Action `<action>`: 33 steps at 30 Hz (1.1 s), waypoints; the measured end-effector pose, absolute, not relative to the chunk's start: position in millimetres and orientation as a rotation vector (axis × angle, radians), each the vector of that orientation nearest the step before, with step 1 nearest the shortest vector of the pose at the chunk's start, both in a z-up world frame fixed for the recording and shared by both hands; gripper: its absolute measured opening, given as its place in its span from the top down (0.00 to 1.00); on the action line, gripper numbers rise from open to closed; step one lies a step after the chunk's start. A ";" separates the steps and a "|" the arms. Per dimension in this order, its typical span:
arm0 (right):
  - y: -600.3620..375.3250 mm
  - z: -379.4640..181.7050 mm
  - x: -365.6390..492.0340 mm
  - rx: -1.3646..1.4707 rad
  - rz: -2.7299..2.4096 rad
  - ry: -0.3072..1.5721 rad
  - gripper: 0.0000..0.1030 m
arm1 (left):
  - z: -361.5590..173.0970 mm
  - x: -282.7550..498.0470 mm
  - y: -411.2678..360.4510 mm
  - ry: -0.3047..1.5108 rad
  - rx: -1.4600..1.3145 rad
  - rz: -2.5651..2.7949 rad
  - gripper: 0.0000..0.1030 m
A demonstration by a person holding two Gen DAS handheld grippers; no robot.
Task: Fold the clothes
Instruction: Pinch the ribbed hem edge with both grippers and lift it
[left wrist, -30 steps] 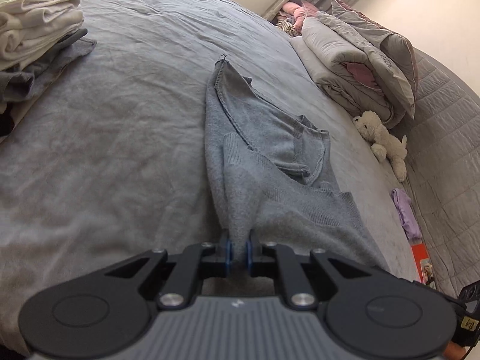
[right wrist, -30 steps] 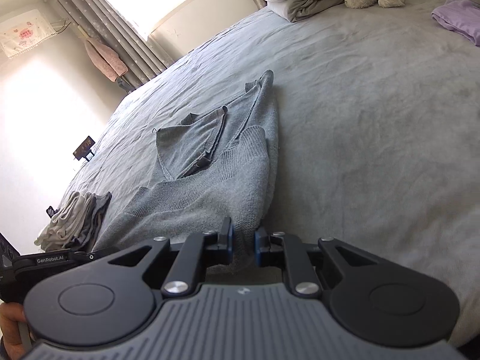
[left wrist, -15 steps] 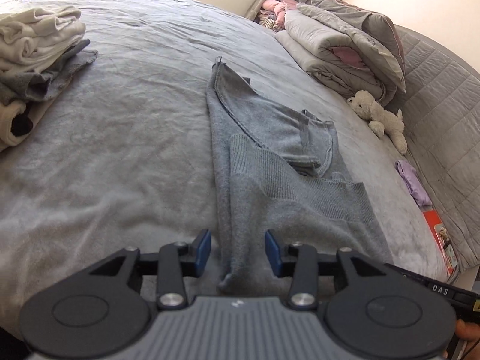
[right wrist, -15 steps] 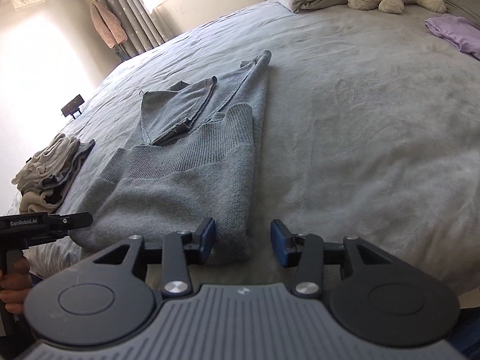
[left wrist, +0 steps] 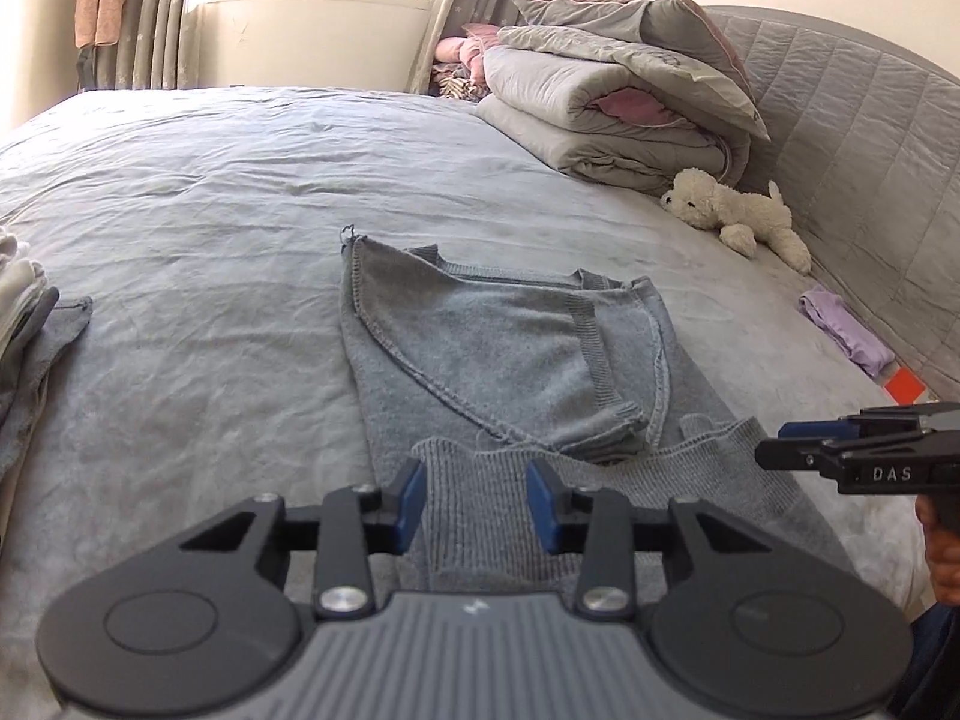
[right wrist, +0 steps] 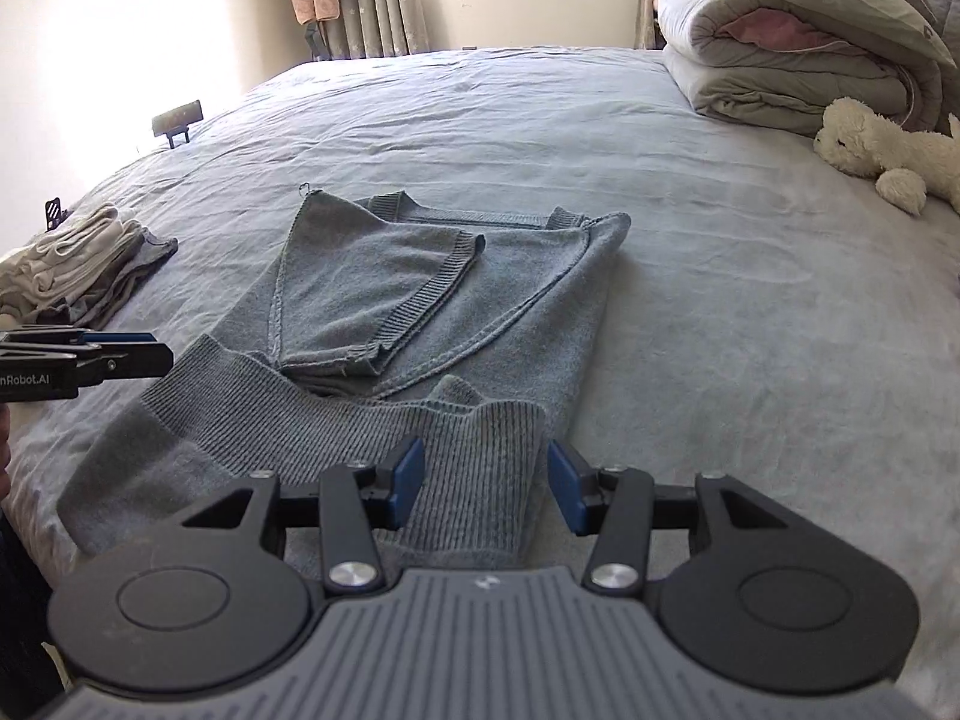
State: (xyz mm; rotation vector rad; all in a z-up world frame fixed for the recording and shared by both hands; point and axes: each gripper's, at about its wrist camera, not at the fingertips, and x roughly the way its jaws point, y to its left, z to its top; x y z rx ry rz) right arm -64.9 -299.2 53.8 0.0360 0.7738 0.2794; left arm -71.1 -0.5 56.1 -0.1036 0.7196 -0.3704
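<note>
A grey knitted sweater lies on the bed, its sleeves folded in over the chest and its ribbed hem nearest me. My left gripper sits low over the hem's left part. Its jaws are closing, the ribbed cloth lies between the blue pads, and gaps show on both sides. My right gripper straddles the hem's right corner the same way, jaws closing, with the pads not pressing. Each gripper shows in the other's view: the right gripper, the left gripper.
A pile of folded clothes sits at the bed's left edge. A rolled duvet, a white plush toy and a purple cloth lie by the padded headboard on the right.
Both grippers were shut on the sweater's hem and have let it go, jaws now apart. Both wrists rolled level. The sweater now lies flat on the bed.
</note>
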 end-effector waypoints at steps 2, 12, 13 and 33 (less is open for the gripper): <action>-301.6 44.8 -63.4 0.063 0.267 0.796 0.88 | 47.1 -66.4 0.1 0.756 -0.120 -0.357 0.73; -293.9 62.9 -73.5 -0.013 0.230 0.680 0.93 | 61.7 -70.8 3.6 0.652 -0.108 -0.319 0.94; -293.5 64.3 -73.1 -0.017 0.226 0.668 0.93 | 63.6 -70.5 4.1 0.638 -0.107 -0.319 0.94; -279.7 61.9 -68.0 -0.053 0.143 0.573 0.93 | 67.2 -65.7 8.8 0.481 -0.140 -0.301 0.95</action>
